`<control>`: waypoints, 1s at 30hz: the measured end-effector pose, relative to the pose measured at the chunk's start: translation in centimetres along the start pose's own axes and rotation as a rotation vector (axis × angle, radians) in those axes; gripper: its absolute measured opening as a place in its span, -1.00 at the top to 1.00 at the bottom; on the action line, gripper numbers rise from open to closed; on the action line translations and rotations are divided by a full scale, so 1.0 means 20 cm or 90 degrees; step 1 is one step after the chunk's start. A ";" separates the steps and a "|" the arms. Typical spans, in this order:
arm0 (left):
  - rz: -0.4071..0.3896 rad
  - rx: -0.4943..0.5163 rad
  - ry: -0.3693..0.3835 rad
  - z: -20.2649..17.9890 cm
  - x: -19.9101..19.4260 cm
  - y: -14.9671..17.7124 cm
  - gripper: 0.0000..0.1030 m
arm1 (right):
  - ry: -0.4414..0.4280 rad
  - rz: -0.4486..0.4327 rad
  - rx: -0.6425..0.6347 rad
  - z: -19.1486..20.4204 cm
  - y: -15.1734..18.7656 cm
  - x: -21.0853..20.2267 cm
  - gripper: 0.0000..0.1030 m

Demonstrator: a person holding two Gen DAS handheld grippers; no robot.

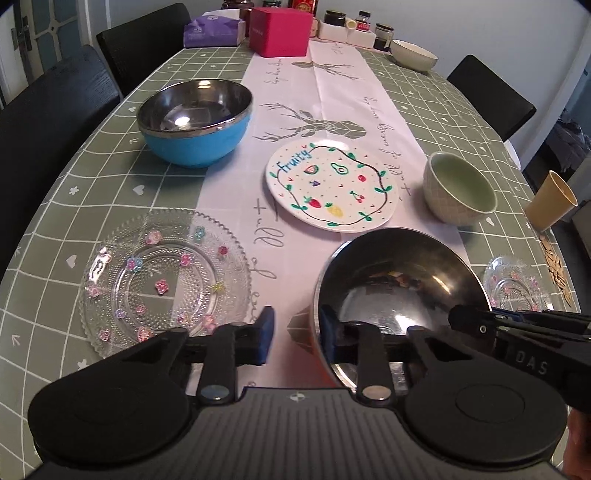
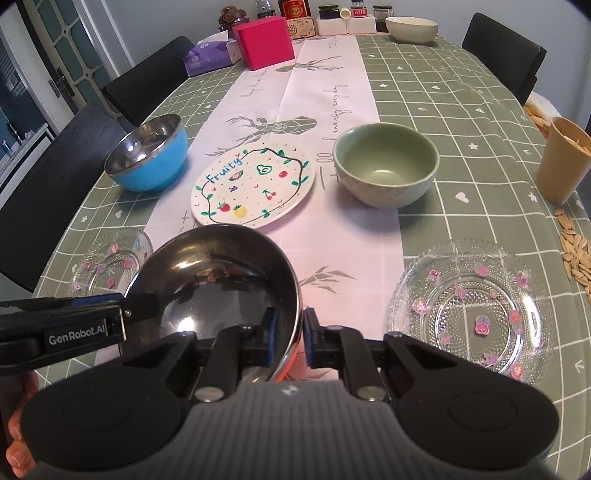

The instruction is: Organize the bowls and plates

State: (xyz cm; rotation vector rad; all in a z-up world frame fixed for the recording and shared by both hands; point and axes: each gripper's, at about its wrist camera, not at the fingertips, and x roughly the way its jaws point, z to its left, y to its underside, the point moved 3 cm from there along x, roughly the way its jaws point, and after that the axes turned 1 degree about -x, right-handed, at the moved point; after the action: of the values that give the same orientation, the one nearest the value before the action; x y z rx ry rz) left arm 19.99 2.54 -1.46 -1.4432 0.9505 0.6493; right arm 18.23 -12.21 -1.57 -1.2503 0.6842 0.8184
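A steel bowl with an orange outside is at the near middle of the table. My right gripper is shut on its right rim, one finger inside, one outside. My left gripper is open beside the bowl's left rim, its right finger against the wall. A blue steel bowl, a white "Fruity" plate, a green ceramic bowl and two clear glass plates lie around.
A yellow cup and scattered seeds are at the right edge. A pink box, tissue pack, jars and a white bowl stand at the far end. Black chairs line both sides.
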 end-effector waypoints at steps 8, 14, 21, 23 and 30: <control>0.011 0.034 -0.050 -0.09 -0.04 0.04 0.86 | 0.008 -0.012 -0.015 0.05 0.03 -0.06 0.87; -0.004 0.057 -0.083 -0.11 -0.19 0.07 0.86 | -0.022 -0.021 0.005 0.06 0.05 -0.17 0.88; -0.023 0.040 -0.106 -0.03 -0.43 0.18 0.86 | -0.070 -0.042 -0.013 0.18 0.15 -0.36 0.87; -0.021 0.028 -0.102 0.02 -0.47 0.23 0.86 | -0.086 -0.043 -0.019 0.21 0.20 -0.40 0.85; 0.002 -0.005 -0.074 0.14 -0.49 0.45 0.85 | -0.108 -0.024 -0.050 0.29 0.37 -0.45 0.82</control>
State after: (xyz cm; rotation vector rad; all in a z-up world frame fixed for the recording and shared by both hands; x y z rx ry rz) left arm 7.79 7.55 1.90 -1.3947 0.8607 0.7324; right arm 7.11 -7.10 2.97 -1.2446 0.4937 0.9164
